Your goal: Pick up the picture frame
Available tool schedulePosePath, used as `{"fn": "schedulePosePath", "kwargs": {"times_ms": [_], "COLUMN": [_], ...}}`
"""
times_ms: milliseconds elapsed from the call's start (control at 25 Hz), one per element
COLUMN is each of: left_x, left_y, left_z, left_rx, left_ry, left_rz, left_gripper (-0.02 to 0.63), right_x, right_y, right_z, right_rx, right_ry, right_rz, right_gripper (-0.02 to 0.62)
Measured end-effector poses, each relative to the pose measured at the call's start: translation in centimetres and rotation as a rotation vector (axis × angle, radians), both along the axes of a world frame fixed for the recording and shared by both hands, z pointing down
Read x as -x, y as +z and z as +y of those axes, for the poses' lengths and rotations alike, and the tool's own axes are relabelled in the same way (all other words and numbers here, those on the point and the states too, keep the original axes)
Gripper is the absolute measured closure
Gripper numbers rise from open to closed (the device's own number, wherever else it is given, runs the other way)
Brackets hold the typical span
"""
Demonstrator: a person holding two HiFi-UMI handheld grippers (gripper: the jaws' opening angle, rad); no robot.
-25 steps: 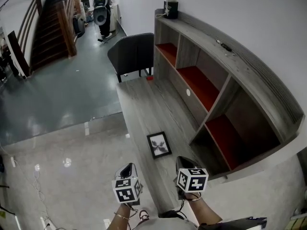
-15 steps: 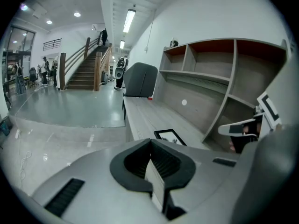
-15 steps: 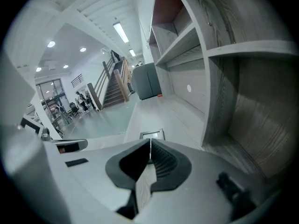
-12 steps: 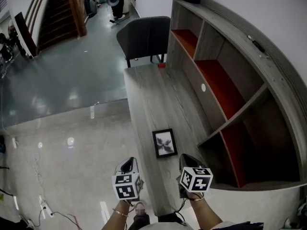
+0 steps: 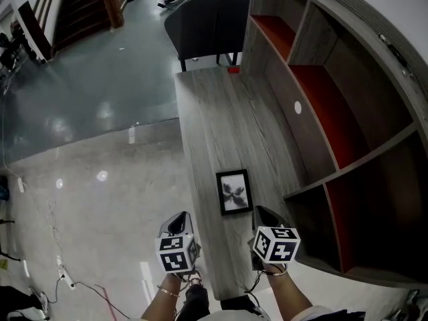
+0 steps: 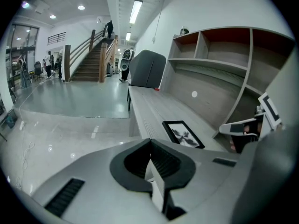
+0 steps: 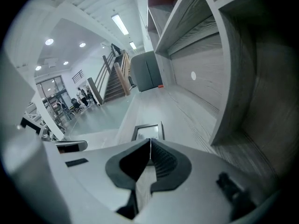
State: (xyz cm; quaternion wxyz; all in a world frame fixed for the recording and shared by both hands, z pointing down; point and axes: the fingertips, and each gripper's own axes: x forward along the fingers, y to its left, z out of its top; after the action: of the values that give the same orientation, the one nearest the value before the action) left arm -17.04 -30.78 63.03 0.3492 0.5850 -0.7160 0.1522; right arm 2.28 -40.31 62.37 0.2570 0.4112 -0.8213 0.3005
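Observation:
The picture frame [image 5: 235,192], black-edged around a pale print with a dark leaf shape, lies flat on the long grey wooden desk [image 5: 217,122] near its front end. My left gripper [image 5: 178,219] hangs off the desk's left edge over the floor, jaws shut and empty. My right gripper [image 5: 261,211] is over the desk just right of and behind the frame, also shut and empty. In the left gripper view the frame [image 6: 183,133] lies ahead to the right. In the right gripper view the frame [image 7: 147,130] sits just beyond the shut fingertips.
A tall grey shelf unit [image 5: 334,112] with red-backed compartments runs along the desk's right side. A dark chair [image 5: 212,22] stands at the desk's far end, with a small red thing [image 5: 233,69] near it. Glossy floor with cables [image 5: 53,246] spreads to the left.
Both grippers have sunk and come forward, so the frame now lies closer between them. The head view has tipped further down. Both jaws stay shut.

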Motion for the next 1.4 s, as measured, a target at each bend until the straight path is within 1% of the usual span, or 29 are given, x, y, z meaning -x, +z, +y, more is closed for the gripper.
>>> {"fn": "schedulePosePath", "kwargs": {"times_ms": [320,600,800,920,1240,1320,1400], "left_x": [0.8,1.1,1.4,1.8,3.1,3.4,3.6], "left_y": [1.4,2.5,3.3,3.6,4.0,4.1,4.3], "left_z": [-0.5,-0.3,0.3,0.3,-0.3,-0.4,-0.4], "left_rx": [0.008,0.024,0.038,0.037,0.031,0.03,0.031], "left_ry": [-0.031,-0.047,-0.063,-0.081,-0.11,-0.116,-0.121], "left_rz": [0.012,0.019,0.02,0.025,0.009,0.005,0.002], "left_gripper": [0.592,0.592,0.592,0.592,0.592,0.592,0.592], "right_x": [-0.1,0.6,1.0,1.1,1.6,1.7,1.9], "right_y": [1.7,2.4,2.6,2.9,3.8,4.1,4.5], "right_z": [-0.6,-1.4,-2.0,-2.4,-3.5,-3.7,-4.0], "right_rx": [0.023,0.038,0.028,0.027,0.023,0.025,0.028], "right_ry": [0.007,0.01,0.005,0.005,-0.006,-0.012,-0.02], "right_rz": [0.007,-0.047,-0.052,-0.051,-0.044,-0.04,-0.033], "right_gripper": [0.563,0.561,0.56,0.56,0.558,0.552,0.522]}}
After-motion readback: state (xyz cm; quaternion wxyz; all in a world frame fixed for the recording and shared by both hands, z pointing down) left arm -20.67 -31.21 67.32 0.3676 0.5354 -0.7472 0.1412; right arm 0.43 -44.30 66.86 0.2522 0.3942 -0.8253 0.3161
